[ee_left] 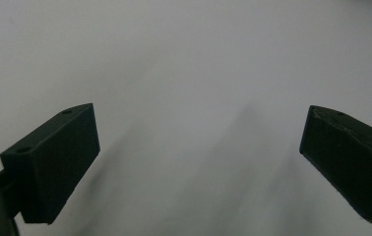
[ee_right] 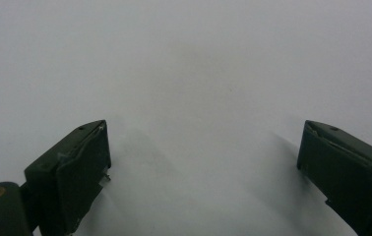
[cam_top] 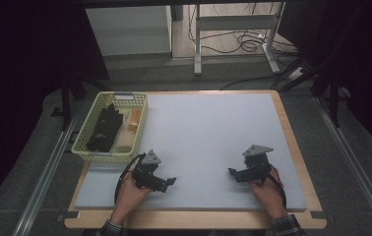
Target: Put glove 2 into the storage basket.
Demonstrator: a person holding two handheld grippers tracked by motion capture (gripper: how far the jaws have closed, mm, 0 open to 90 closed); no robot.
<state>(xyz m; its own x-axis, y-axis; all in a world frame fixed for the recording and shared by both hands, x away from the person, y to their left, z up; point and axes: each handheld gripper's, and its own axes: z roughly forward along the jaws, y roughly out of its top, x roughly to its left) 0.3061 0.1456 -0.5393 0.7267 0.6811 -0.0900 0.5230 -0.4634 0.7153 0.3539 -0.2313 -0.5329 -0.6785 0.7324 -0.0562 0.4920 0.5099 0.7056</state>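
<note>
Two forearms in checked sleeves come in at the near edge, each hand wrapped around a hand-held gripper. Left hand-held gripper (cam_top: 170, 182) lies low over the pale grey mat (cam_top: 208, 132) at the near left, pointing toward the middle; right hand-held gripper (cam_top: 231, 172) mirrors it at the near right, pointing back at it. Both rest apart from any object, which reads as a waiting pose with the hands parked on the surface (cam_top: 292, 142) before work begins. In the left gripper view the jaws of the left one stand wide apart over bare mat, and the right gripper view has the right one's jaws equally spread, nothing between them.

At the far left sits one yellow-green perforated basket (cam_top: 91, 151), its near rim just beyond the left hand-held gripper. Inside it I count three things: one black bundle (cam_top: 104, 129), possibly a glove or cloth though too dark to tell, one small orange item (cam_top: 134, 119) at the far right corner, and one pale tan piece (cam_top: 124, 140) nearer. Keeping them together in the basket leaves the mat free for handling, and the left hand has the shorter reach to them.
</note>
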